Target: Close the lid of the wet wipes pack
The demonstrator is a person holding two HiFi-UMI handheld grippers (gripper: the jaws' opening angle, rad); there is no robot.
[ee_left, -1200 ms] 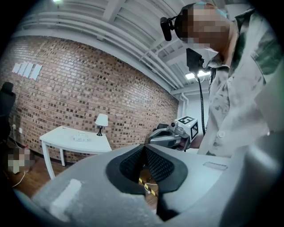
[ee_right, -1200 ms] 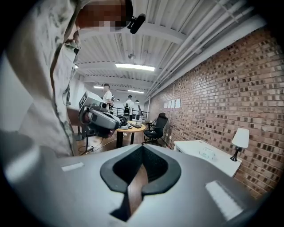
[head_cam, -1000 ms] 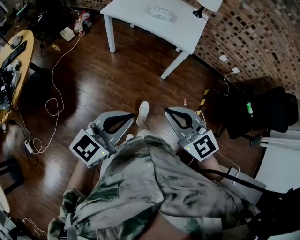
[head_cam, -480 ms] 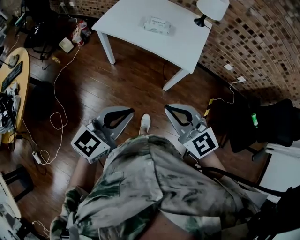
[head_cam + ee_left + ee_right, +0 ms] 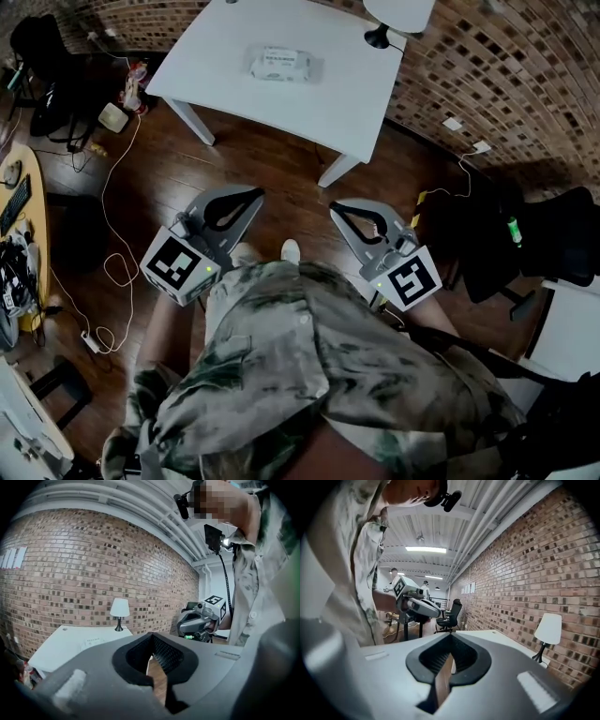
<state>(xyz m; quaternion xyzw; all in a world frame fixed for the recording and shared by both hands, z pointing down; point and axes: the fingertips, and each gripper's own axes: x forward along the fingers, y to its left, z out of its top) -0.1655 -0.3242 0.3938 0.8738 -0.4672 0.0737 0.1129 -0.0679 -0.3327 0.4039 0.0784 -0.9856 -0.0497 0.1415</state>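
Both the left gripper (image 5: pixel 255 194) and right gripper (image 5: pixel 334 205) have jaws closed, empty, well apart from the wet wipes pack (image 5: pixel 280 64) at the table (image 5: pixel 216 56) middle.

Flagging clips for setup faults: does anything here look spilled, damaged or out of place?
Nothing stands out. The wet wipes pack lies flat on the white table, lamp upright; its lid is too small to judge. Loose cables trail across the floor.
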